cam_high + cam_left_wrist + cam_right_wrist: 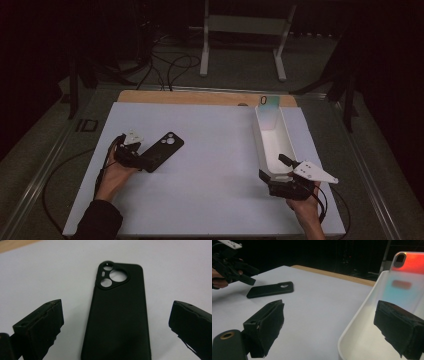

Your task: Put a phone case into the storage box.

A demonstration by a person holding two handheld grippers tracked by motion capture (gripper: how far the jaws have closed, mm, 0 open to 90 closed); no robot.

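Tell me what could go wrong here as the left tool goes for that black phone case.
The black phone case lies flat between the open left tool, so the jaws may slide it across the white table rather than lift it. The right tool straddles the white bin rim and might tip it, toppling the leaning phone.

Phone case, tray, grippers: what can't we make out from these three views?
- Black phone case: lower end cut off by the bottom edge of the left gripper view; in the high view the left gripper covers that end.
- White tray: near end hidden by the right gripper in the high view; floor cut off in the right gripper view.
- Iridescent phone case leaning in the tray: lower part hidden behind a jaw.
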